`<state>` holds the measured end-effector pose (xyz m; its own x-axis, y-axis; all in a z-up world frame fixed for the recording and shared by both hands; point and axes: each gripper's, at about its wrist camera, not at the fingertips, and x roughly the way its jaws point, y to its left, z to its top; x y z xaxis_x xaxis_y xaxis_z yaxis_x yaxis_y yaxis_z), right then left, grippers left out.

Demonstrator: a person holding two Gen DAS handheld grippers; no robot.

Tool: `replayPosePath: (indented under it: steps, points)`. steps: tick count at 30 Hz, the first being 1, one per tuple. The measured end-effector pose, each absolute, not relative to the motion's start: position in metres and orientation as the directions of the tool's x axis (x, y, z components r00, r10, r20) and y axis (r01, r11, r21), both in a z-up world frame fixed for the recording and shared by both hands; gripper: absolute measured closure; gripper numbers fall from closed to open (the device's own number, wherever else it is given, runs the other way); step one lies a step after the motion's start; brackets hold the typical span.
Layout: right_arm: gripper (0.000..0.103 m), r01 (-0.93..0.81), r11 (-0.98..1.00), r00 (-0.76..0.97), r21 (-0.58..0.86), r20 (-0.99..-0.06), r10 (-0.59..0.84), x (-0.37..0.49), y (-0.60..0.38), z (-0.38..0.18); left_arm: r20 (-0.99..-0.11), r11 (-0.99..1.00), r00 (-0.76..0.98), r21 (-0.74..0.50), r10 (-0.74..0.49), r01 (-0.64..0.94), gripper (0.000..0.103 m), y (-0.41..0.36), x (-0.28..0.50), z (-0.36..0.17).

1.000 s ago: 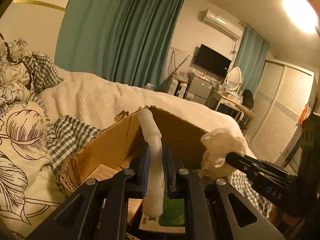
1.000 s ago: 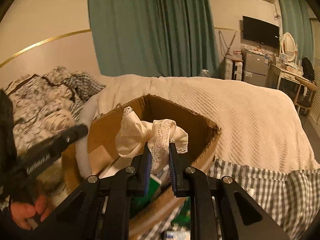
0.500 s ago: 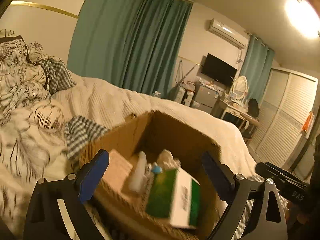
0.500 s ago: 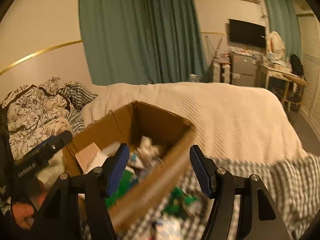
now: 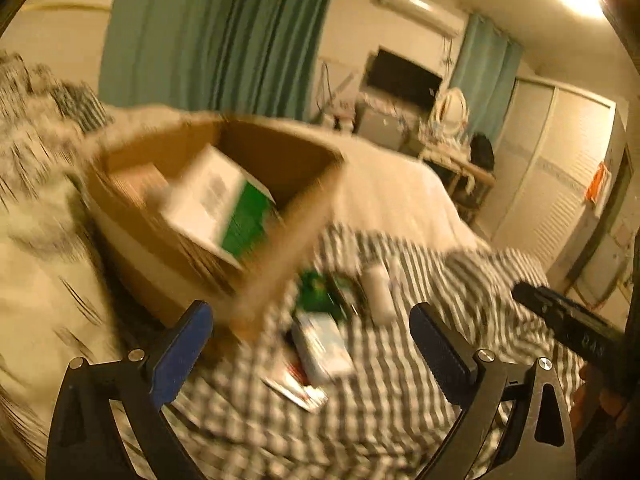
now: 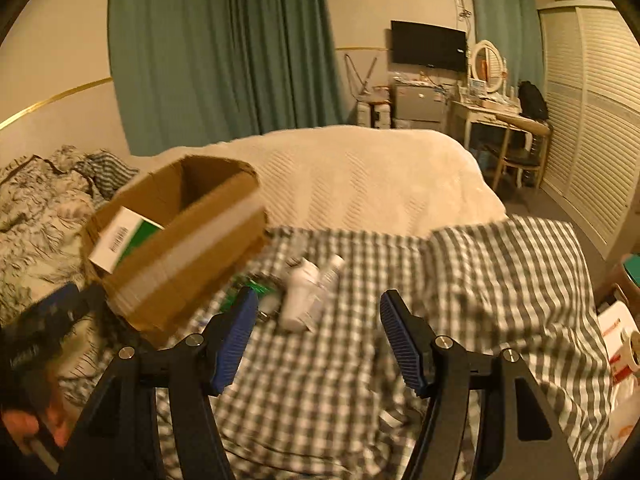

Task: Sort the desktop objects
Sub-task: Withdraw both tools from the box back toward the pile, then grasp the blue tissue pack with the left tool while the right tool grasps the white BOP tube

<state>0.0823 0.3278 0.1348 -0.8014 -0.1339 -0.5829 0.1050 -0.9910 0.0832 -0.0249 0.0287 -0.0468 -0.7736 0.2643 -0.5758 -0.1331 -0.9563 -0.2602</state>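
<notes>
The cardboard box (image 6: 176, 240) sits on the bed, ahead-left of the right gripper (image 6: 314, 336), whose fingers are spread and empty, as are those of the left gripper (image 5: 312, 344). The white bottles (image 6: 304, 292) lie just beyond the right fingers, long axes pointing away (likely light, rigid, slippery); pinch mid-body, across the width.
</notes>
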Motion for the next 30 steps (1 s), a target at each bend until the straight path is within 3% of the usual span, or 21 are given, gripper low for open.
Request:
replayPosePath:
  steps: [9,18,20,21,22,23,30]
  points:
    - [0.040,0.122,-0.979,-0.745,0.165,-0.637,-0.201,0.085,0.350,0.101,-0.698,-0.973,-0.679,-0.172,0.228,-0.151,0.002,0.085,-0.052,-0.115]
    - [0.039,0.146,-0.976,-0.729,0.164,-0.649,-0.218,0.084,0.346,0.097,-0.765,-0.977,-0.608,-0.174,0.213,-0.123,0.004,0.087,-0.093,-0.151]
    - [0.039,0.140,-0.977,-0.725,0.161,-0.656,-0.212,0.082,0.345,0.093,-0.777,-0.979,-0.597,-0.170,0.203,-0.111,0.010,0.084,-0.098,-0.158]
    - [0.039,0.137,-0.978,-0.723,0.157,-0.659,-0.207,0.082,0.344,0.092,-0.781,-0.979,-0.591,-0.169,0.201,-0.110,0.020,0.083,-0.099,-0.160]
    - [0.039,0.132,-0.980,-0.722,0.149,-0.662,-0.199,0.081,0.343,0.090,-0.783,-0.981,-0.590,-0.161,0.194,-0.108,0.039,0.081,-0.100,-0.161]
    - [0.039,0.129,-0.981,-0.721,0.147,-0.664,-0.195,0.081,0.343,0.088,-0.783,-0.979,-0.589,-0.166,0.201,-0.115,0.045,0.079,-0.100,-0.160]
    - [0.039,0.124,-0.975,-0.687,0.186,-0.693,-0.220,0.071,0.338,0.076,-0.738,-0.958,-0.617,-0.267,0.273,-0.105,0.045,0.054,-0.083,-0.152]
